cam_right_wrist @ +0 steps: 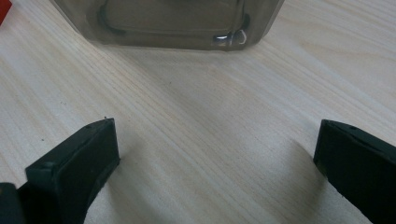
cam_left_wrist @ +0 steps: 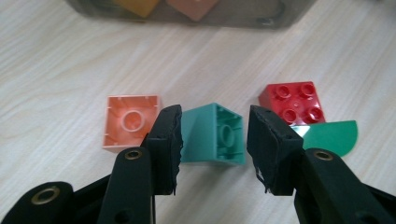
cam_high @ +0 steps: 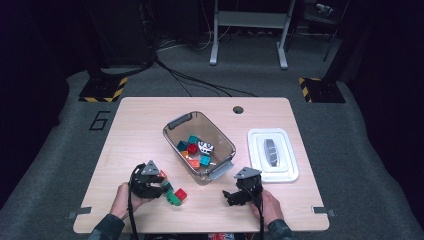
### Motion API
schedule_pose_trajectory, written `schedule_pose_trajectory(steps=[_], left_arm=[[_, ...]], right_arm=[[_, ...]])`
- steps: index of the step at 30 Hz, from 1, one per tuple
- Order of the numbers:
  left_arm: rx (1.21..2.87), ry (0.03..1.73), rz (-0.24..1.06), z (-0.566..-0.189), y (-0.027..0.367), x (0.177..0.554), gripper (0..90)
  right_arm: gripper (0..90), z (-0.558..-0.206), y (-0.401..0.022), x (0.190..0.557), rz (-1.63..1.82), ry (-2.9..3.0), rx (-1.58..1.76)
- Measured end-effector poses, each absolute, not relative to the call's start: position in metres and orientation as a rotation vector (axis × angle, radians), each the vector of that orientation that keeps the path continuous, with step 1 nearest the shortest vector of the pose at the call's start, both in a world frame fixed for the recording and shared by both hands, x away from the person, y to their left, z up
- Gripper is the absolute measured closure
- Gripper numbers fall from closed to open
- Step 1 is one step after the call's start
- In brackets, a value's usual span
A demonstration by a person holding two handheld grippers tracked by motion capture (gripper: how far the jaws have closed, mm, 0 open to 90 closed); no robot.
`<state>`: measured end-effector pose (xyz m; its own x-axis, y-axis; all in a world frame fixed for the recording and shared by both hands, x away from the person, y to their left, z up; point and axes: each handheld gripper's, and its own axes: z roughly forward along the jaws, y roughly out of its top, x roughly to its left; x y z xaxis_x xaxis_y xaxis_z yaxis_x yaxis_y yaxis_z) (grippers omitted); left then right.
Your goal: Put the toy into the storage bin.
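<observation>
Teal block (cam_left_wrist: 212, 135), hollow underside w/ round tube facing camera, clamped in left tool (cam_left_wrist: 214, 140); right tool (cam_right_wrist: 215, 154) wide apart.

green piece (cam_left_wrist: 334, 135) half hidden, bin (cam_left_wrist: 187, 11) cut off

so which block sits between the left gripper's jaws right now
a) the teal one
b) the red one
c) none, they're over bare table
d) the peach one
a: in the left gripper view the teal block sits between the two black jaws of the left gripper, lying on its side with its hollow underside showing; the peach block and the red block lie outside them.
</observation>
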<state>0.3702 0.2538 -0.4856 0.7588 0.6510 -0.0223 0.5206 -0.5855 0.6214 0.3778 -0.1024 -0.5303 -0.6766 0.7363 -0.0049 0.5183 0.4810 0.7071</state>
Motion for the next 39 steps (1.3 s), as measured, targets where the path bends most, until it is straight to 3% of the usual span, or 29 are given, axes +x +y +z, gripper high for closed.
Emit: schedule_pose_trajectory(steps=[10, 18, 21, 24, 26, 39], left_arm=[[2.371, 0.914, 0.252, -0.498, 0.252, 0.376, 55.1], [2.381, 0.905, 0.251, -0.499, 0.246, 0.373, 42.0], [2.375, 0.905, 0.234, -0.5, 0.245, 0.374, 43.3], [2.403, 0.906, 0.254, -0.503, 0.243, 0.374, 54.7], [2.378, 0.911, 0.244, -0.505, 0.246, 0.374, 56.4], [2.332, 0.919, 0.268, -0.497, 0.258, 0.373, 57.8]], right_arm=[[0.0, -0.53, -0.103, 0.378, 1.0, 2.424, 1.055], [0.0, -0.53, -0.102, 0.378, 1.001, 2.423, 1.059], [0.0, -0.53, -0.102, 0.378, 1.001, 2.423, 1.061], [0.0, -0.53, -0.102, 0.378, 1.001, 2.423, 1.058], [0.0, -0.53, -0.102, 0.378, 1.001, 2.424, 1.057], [0.0, -0.53, -0.103, 0.378, 1.0, 2.424, 1.058]])
